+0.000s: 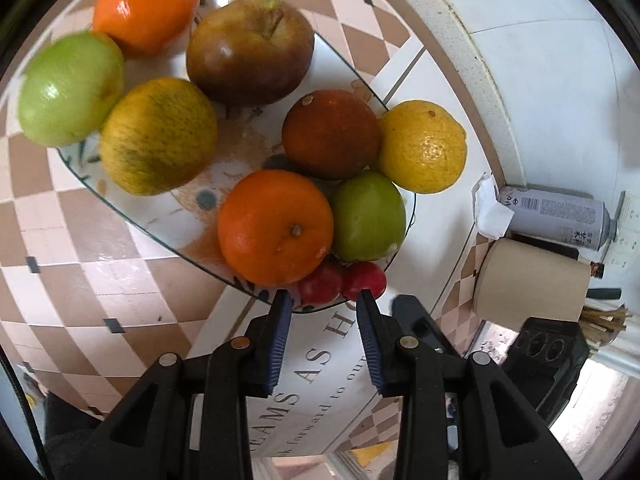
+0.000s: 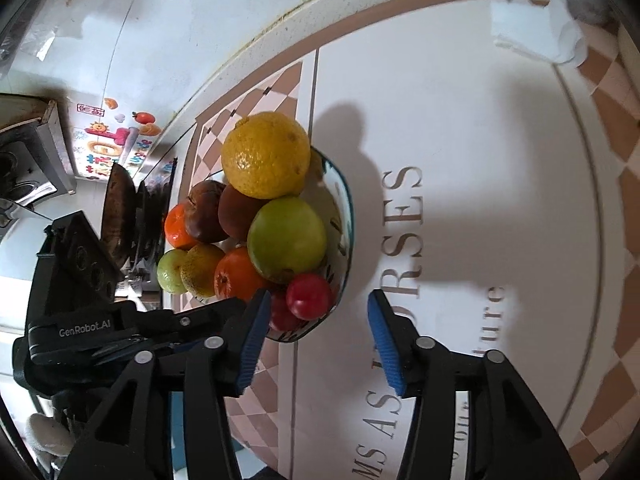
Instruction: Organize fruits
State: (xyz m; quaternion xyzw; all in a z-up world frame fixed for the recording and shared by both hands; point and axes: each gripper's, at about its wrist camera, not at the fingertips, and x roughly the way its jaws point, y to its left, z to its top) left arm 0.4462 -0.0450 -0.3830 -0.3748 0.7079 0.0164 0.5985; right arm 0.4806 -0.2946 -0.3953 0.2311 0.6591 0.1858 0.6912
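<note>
A patterned plate (image 1: pixel 180 224) holds several fruits: an orange (image 1: pixel 275 227), a green fruit (image 1: pixel 368 218), a yellow citrus (image 1: pixel 423 146), a brown apple (image 1: pixel 250 50) and two small red fruits (image 1: pixel 362 280). My left gripper (image 1: pixel 325 300) is open and empty, its tips at the plate's near rim by the red fruits. In the right wrist view the same plate (image 2: pixel 344 216) carries the pile, with a yellow citrus (image 2: pixel 266 155) on top and a red fruit (image 2: pixel 308 295) at the front. My right gripper (image 2: pixel 318 304) is open and empty, just before the plate's edge.
The plate sits on a checked tablecloth with printed lettering (image 2: pixel 404 224). A spray can (image 1: pixel 556 217), a brown paper roll (image 1: pixel 528 282) and crumpled tissue (image 1: pixel 490 210) lie at the right. The left gripper's body (image 2: pixel 92 320) is beside the plate. The counter edge and wall (image 2: pixel 192 16) are behind.
</note>
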